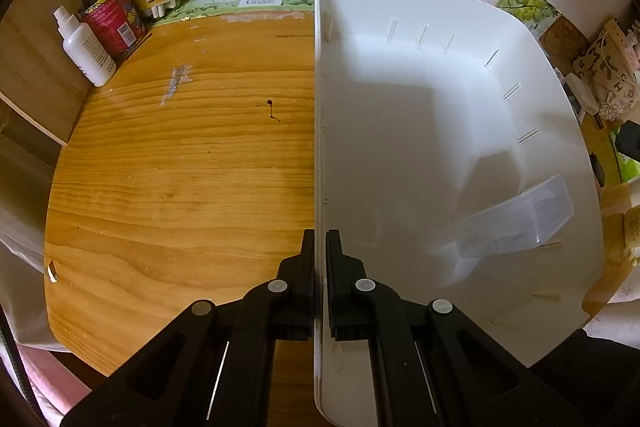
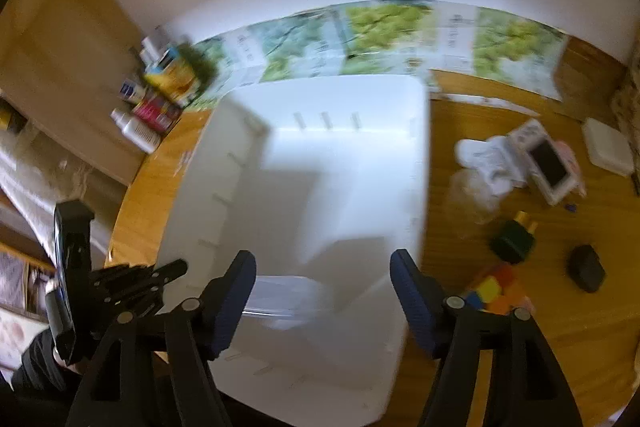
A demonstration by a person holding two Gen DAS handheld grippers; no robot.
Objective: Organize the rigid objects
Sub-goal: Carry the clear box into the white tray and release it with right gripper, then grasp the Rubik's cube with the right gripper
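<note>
A large white plastic bin point(image 1: 400, 47) stands on the wooden table point(image 1: 180, 167). My left gripper point(image 1: 320, 239) is shut on the bin's left wall, one finger outside and one inside. A clear plastic box point(image 1: 516, 219) lies tilted in the bin's near right corner. In the blurred right wrist view my right gripper point(image 2: 324, 267) hangs open above the near end of the bin point(image 2: 340, 147). The clear box point(image 2: 288, 297) lies below its blue-padded fingers point(image 2: 236, 291), and the pads do not touch it. The left gripper point(image 2: 120, 283) shows at the bin's left edge.
Right of the bin lie a colour cube point(image 2: 492, 293), a dark green bottle point(image 2: 514, 241), a black oval case point(image 2: 586, 267), a white-cased screen device point(image 2: 548, 163) and a clear cup point(image 2: 472, 195). A white spray bottle point(image 1: 86, 47), a can and cartons crowd the back left corner.
</note>
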